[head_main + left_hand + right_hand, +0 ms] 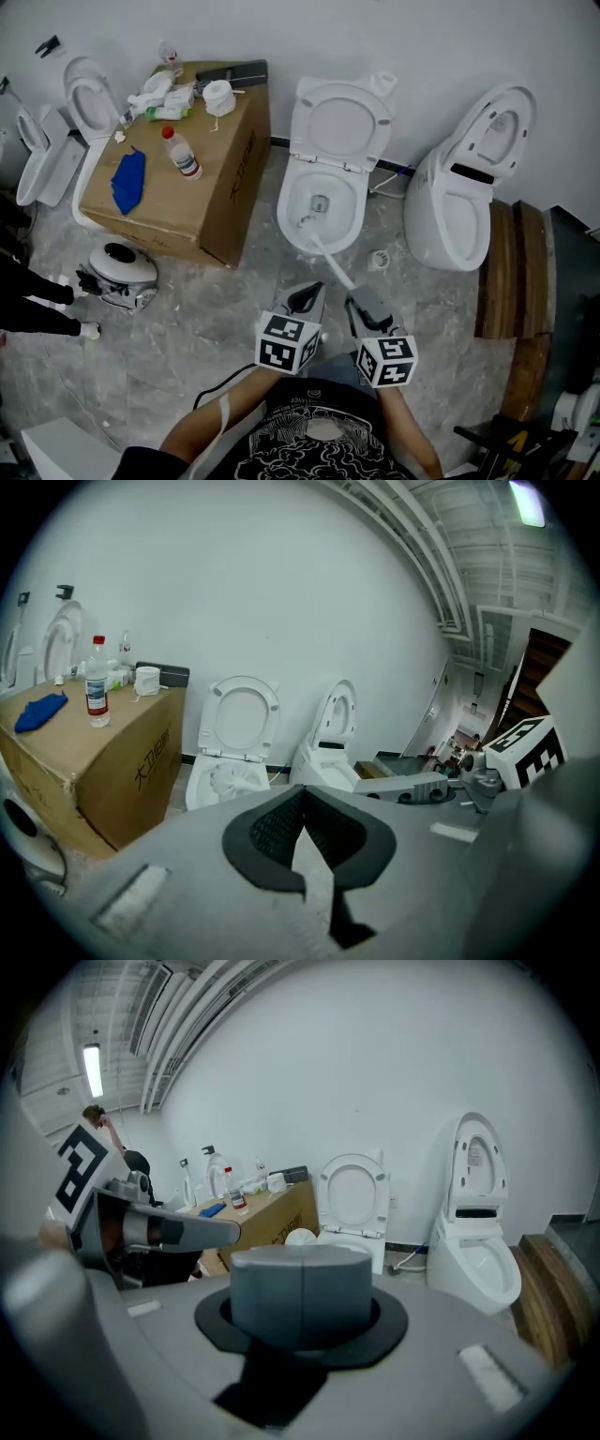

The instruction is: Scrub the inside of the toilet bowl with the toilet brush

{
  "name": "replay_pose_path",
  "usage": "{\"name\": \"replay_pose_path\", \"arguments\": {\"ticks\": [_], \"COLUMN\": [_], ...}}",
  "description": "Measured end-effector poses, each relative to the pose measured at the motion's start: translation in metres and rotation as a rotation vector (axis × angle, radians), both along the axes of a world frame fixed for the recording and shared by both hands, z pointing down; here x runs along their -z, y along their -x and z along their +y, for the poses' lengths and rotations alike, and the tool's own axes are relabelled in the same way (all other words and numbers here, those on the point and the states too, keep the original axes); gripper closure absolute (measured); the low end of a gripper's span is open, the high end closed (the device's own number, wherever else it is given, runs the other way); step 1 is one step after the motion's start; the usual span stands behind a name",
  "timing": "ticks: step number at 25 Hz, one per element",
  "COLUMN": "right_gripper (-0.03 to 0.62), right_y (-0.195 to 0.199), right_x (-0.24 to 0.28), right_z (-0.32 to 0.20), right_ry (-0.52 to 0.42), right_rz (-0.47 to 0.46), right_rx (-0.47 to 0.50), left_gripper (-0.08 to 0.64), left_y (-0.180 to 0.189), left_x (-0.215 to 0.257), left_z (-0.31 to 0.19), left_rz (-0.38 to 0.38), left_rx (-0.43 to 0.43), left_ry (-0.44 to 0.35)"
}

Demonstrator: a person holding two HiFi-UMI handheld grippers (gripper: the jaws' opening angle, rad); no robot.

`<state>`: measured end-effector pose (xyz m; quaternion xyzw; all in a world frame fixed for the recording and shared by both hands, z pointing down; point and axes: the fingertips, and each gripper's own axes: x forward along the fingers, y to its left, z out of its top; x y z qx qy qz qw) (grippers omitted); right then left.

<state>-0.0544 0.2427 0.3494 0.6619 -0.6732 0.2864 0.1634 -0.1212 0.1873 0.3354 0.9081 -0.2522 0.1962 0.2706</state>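
While gripping the toilet brush [330, 262] by its handle end in the shut right tongs [361, 302], angles the white shaft far and left into the toilet bowl [284, 214], bristle head down inside beside the drain hole [320, 202]. Holds the left tongs [305, 298] pinched together on nothing, just left of the right pair. Left of the bowl, a cardboard box [164, 208] with a bottle [183, 155] and blue cloth [128, 181]; right, a second toilet [455, 211].
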Motion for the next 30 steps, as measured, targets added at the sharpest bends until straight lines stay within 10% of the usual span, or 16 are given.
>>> {"name": "replay_pose_path", "arguments": {"ticks": [30], "right_gripper": [0.443], "right_y": [-0.115], "right_x": [-0.229], "right_z": [-0.188], "right_ry": [0.322], "right_rz": [-0.130], "right_rx": [0.361], "left_gripper": [0.563], "left_y": [-0.114], "left_x": [-0.167], "left_z": [-0.182], "left_rz": [-0.188], "left_rx": [0.252], "left_ry": [0.170]}}
